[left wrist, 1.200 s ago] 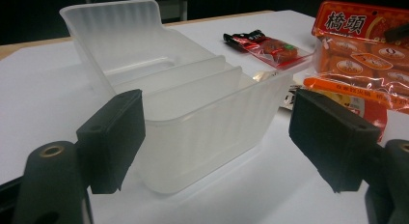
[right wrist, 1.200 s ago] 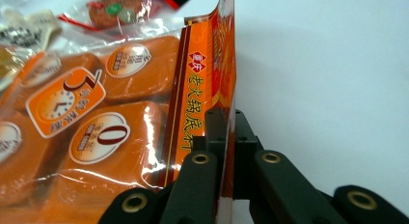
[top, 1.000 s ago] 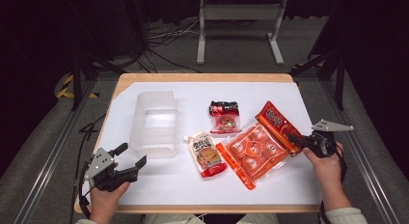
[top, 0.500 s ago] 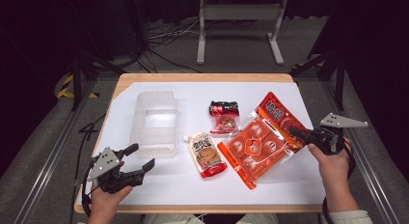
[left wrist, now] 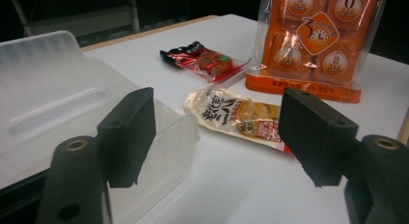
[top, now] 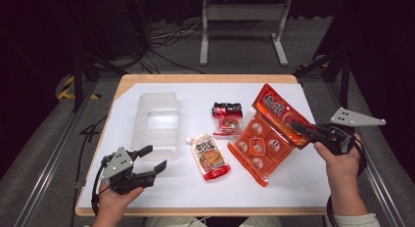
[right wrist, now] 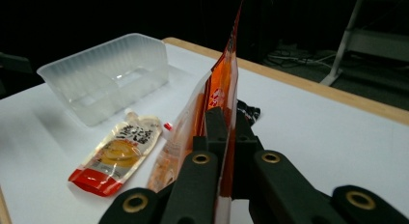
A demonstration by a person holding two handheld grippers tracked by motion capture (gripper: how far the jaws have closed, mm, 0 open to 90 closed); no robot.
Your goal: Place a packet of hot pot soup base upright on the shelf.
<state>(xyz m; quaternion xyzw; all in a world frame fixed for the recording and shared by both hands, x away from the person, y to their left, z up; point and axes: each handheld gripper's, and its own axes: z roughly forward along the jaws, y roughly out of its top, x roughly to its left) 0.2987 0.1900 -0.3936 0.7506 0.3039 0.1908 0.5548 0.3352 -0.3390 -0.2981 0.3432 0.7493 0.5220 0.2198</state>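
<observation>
Pinching the orange snack pack [top: 266, 139] by its edge in my right gripper [top: 299, 128], jaws clamped, lifting it off the table [top: 293, 188]. Left gripper [top: 155, 158] jaws spread, just been narrowing, nothing between. Next: carry pack over to the clear tray [top: 156, 122], probably drop it in.

Each black gripper [top: 149, 162] carries a grey three-cornered plate, brass-ringed screw holes and a trailing black cable.
</observation>
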